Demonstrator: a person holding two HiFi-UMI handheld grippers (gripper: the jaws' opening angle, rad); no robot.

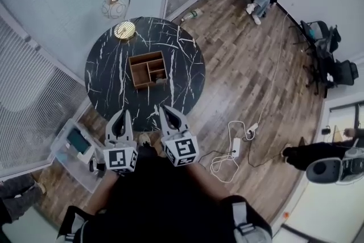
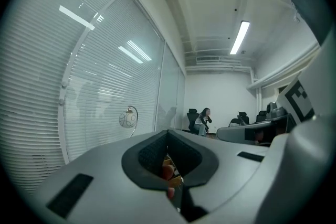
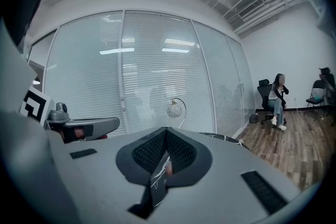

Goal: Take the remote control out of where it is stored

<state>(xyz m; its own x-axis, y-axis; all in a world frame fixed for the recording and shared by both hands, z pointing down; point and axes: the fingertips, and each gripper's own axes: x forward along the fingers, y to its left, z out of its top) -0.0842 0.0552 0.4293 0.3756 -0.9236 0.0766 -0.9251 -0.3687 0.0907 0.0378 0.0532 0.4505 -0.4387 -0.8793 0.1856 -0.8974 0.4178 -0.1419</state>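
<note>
Black marble worktop (image 1: 108, 77) lies ahead, with the left gripper (image 1: 121, 113) closed and empty at its near edge, a wooden box (image 1: 148, 68) at its middle, and the right gripper (image 1: 164, 110) also closed and empty. The remote control is presumably in that box, though I cannot pick it out. Reaching in with the jaws closed could shove the light box toward the rim, though bare worktop rings it.

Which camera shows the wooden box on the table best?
The head view: it looks down on the box, open compartments and all, in the middle of the table. The left gripper view shows only a brown sliver past its jaws, likely the box; the right gripper view shows none of it.
</note>
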